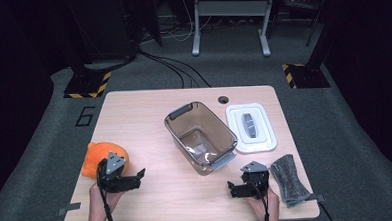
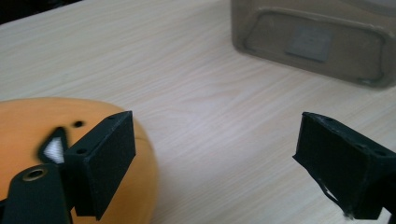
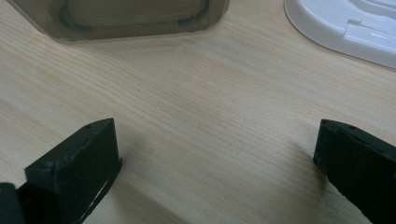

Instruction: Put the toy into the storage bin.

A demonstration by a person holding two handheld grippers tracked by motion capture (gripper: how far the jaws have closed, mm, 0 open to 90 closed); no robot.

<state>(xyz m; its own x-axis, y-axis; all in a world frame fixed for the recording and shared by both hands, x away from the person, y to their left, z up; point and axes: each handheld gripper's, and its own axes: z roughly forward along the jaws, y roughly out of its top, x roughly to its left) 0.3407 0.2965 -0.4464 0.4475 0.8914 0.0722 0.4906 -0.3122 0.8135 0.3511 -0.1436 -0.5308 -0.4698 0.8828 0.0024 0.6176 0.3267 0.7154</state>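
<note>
Orange and rounded, the soft toy (image 1: 97, 157) lies at the near left corner of the counter (image 1: 149, 122), and we see it partly covered in the high view by the left gripper (image 1: 138, 176), which stands just in front of it. In the left gripper view the toy (image 2: 28, 126) runs off the left and bottom edges, one black finger overlaps it, and a small dark and white mark on it is too blurred for us to read. That gripper's fingers are spread apart with bare counter between them, grasping nothing. Farther in, the clear brown bin (image 1: 201, 135) sits at the middle of the counter with something small and pale on its floor that we cannot identify. Just to its right lies the white lid (image 1: 251, 128). The right gripper (image 1: 232, 189) rests near the front edge, its fingers released and wide over bare wood. Beside it a grey knitted cloth (image 1: 288, 179) lies at the near right corner, its end reaching the counter's edge.
</note>
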